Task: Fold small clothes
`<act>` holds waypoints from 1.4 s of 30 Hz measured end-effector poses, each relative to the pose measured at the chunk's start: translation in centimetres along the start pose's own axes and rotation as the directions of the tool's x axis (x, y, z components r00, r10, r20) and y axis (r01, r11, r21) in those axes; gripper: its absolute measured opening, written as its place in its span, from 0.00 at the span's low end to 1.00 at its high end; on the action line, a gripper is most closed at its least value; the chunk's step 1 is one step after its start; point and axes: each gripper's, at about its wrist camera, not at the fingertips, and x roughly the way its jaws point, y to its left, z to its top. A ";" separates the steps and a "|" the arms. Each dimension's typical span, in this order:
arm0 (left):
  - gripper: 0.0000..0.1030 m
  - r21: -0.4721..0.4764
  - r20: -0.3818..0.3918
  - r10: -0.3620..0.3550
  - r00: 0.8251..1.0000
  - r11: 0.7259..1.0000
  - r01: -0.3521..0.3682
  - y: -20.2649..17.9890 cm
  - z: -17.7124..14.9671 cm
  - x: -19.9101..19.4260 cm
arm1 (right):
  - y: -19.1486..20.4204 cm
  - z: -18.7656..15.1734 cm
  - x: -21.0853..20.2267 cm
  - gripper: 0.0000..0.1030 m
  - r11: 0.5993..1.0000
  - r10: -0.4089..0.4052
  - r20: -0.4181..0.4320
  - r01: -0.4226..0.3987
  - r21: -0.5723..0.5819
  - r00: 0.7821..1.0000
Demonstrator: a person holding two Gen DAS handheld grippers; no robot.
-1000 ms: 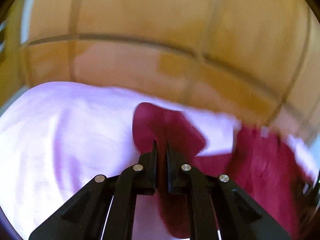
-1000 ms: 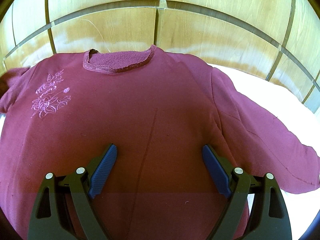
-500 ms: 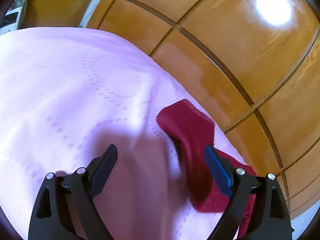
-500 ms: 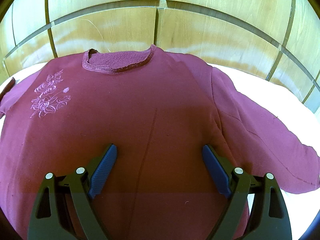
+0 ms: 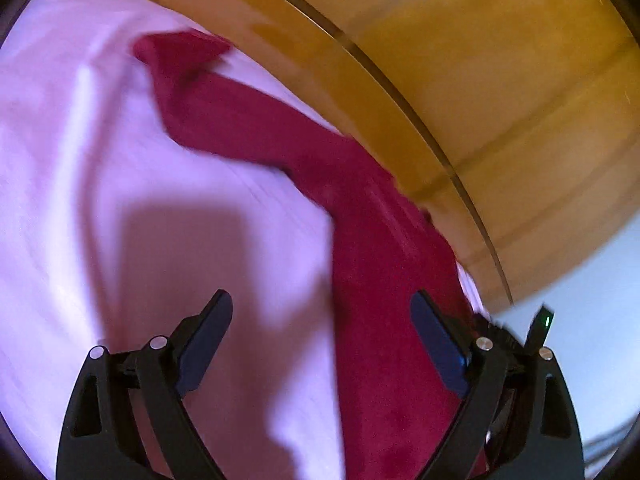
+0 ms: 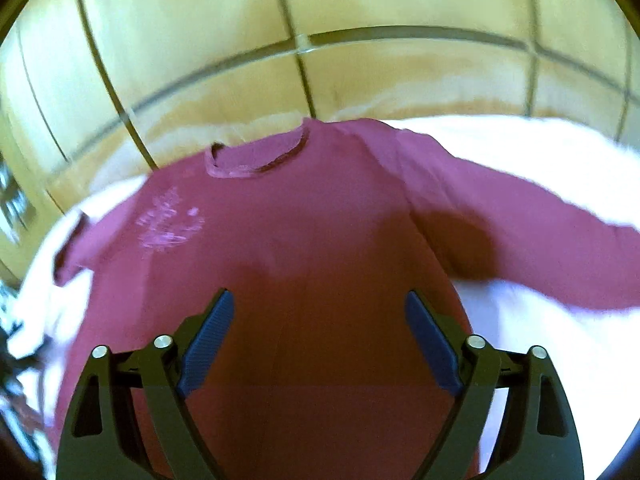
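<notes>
A small maroon sweater with pale flower embroidery on its chest lies flat, collar away from me, on a pale bedsheet. In the right wrist view my right gripper hovers over the sweater's lower body; its jaws are closing and nothing is pressed between them. One sleeve stretches out to the right. In the left wrist view my left gripper stands open above the sheet. The other sleeve runs from the far cuff down along the right finger, untouched.
Glossy wooden panels with dark seams rise directly behind the bed. A pale floor or wall strip shows at the right of the left wrist view. Dark blurred objects sit at the left edge of the right wrist view.
My left gripper opened, let go of the sleeve and drew back, so the whole sleeve now shows lying flat. My right gripper rose and pulled away, making the sweater look smaller and farther.
</notes>
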 end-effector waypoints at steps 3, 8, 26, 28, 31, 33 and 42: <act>0.86 0.059 -0.093 -0.050 0.994 0.997 0.056 -2.0 -1.9 1.0 | -2.7 -1.8 -3.0 0.74 0.997 0.011 -0.005 -0.011 0.073 1.000; 0.75 0.101 -0.178 -0.071 0.981 0.991 0.090 -3.2 -4.3 1.3 | -6.7 -5.6 -6.9 0.73 0.985 0.048 -0.033 -0.041 0.170 0.998; 0.06 0.189 -0.327 -0.060 0.943 0.974 0.127 -6.2 -10.2 -1.6 | -7.5 -16.0 -12.0 0.10 0.939 0.245 -0.123 -0.204 0.275 0.962; 0.06 0.217 -0.303 -0.034 0.952 0.971 0.104 -6.5 -9.6 -2.5 | -8.0 -15.5 -13.3 0.09 0.935 0.248 -0.096 -0.212 0.284 0.964; 0.06 0.224 -0.292 -0.027 0.956 0.970 0.096 -6.5 -9.0 -4.5 | -8.5 -15.0 -15.2 0.08 0.944 0.236 -0.081 -0.209 0.256 0.968; 0.06 0.237 -0.307 -0.012 0.952 0.967 0.088 -6.2 -9.4 -5.1 | -8.5 -15.2 -15.7 0.08 0.952 0.230 -0.104 -0.201 0.232 0.968; 0.58 0.381 -0.287 0.097 0.953 0.925 0.021 -8.3 -8.9 -3.8 | -9.4 -14.2 -13.2 0.53 0.966 0.193 -0.116 -0.168 0.199 0.974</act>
